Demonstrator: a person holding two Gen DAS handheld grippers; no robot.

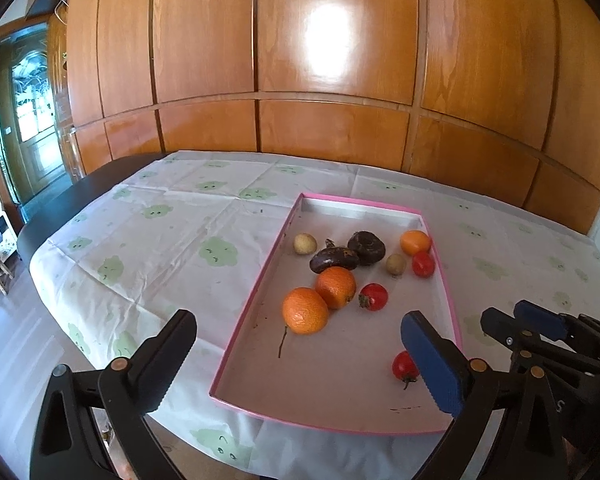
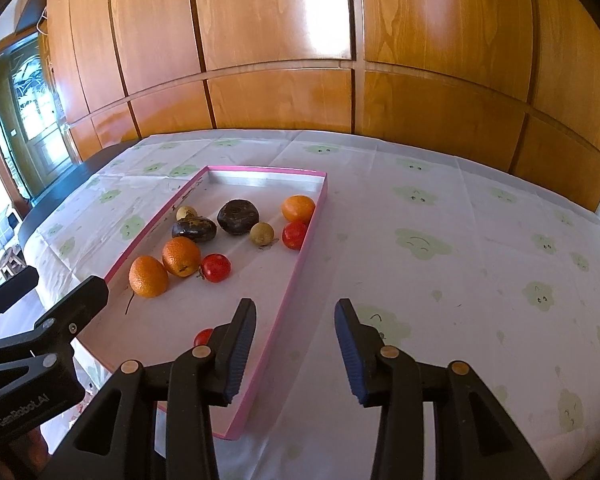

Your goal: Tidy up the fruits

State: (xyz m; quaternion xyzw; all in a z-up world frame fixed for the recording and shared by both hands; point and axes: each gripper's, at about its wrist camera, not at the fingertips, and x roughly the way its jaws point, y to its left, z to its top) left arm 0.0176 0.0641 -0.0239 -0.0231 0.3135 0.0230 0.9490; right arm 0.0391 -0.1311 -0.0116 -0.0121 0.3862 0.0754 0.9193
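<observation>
Here, the fruits all lie loose in the pink tray (image 1: 256, 292).
Oranges (image 1: 305, 310), tomatoes (image 1: 373, 297), two dark fruits (image 1: 334, 258) mix unsorted toward its far end, one tomato (image 1: 405, 365) near the right rim. Left gripper (image 1: 300, 364) and right gripper (image 2: 296, 354) hover at the tray's near end, jaws apart, holding nothing.

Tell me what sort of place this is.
Probably a dining room in a home. A large table under a cloud-print tablecloth stands before glossy wood-panelled cupboards, with a glazed door to the left. A pink-rimmed tray on the table holds the fruit.
</observation>
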